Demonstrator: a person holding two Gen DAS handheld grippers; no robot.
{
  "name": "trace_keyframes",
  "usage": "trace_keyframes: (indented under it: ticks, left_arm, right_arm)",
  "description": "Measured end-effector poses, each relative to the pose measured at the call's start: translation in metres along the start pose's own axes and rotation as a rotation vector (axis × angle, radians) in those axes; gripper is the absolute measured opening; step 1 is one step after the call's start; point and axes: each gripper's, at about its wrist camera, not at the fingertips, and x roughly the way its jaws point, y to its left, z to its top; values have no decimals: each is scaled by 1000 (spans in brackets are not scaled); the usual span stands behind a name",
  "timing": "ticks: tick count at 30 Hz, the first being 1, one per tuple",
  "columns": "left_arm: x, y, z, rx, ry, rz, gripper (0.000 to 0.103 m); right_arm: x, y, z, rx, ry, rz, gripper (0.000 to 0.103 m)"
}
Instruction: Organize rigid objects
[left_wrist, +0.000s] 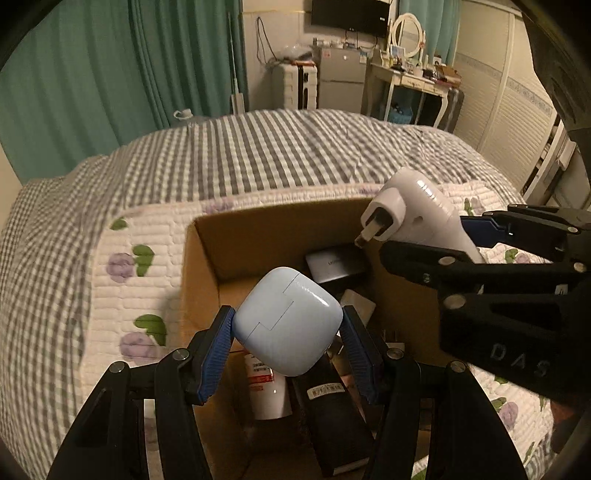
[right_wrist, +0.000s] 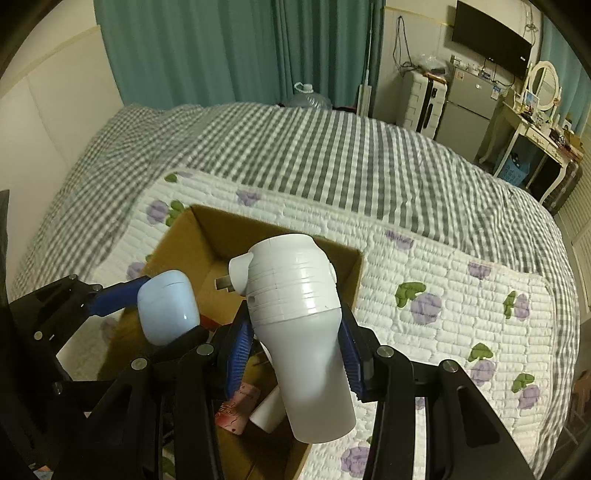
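Note:
My left gripper (left_wrist: 286, 332) is shut on a pale blue rounded case (left_wrist: 286, 325), held above the open cardboard box (left_wrist: 199, 258) on the bed. The case also shows in the right wrist view (right_wrist: 168, 306). My right gripper (right_wrist: 295, 343) is shut on a white plug-in device (right_wrist: 295, 314) with a metal prong, held over the same box (right_wrist: 351, 269). In the left wrist view the device (left_wrist: 417, 210) hangs over the box's far right corner in the right gripper (left_wrist: 461, 240).
Inside the box lie a grey charger (left_wrist: 332, 264), a white tube (left_wrist: 267, 391), a black bottle (left_wrist: 332, 417) and a pink item (right_wrist: 240, 406). The box rests on a floral quilt (right_wrist: 443, 295) over a checked bedspread (left_wrist: 258, 155). A fridge, a dresser and curtains stand behind.

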Motion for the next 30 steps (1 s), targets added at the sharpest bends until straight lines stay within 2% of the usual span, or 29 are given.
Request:
trace_keyframes:
  ticks: [9,20,24,27,28,30]
  left_arm:
    - [33,-8,-2,31,84,-4,59]
    - [47,-1,-2,5,123,-18,61]
    - [50,1,0,-10,143,-5,61]
    - [48,2,0,-22,144,-3,62]
    - [45,2,1,-28,143,2,62]
    - [40,2,4,-33,141,3,63]
  right_arm:
    - [34,-2,1,5,51,-2,43]
    - [54,-2,4,21,77,-18,44]
    - [51,-4,5,26,66,-12,56]
    - [42,-3,7,23,44,-22,59]
    - [39,-4,8,25,40,-24,65]
    - [30,-6,11,37,25,-31,69]
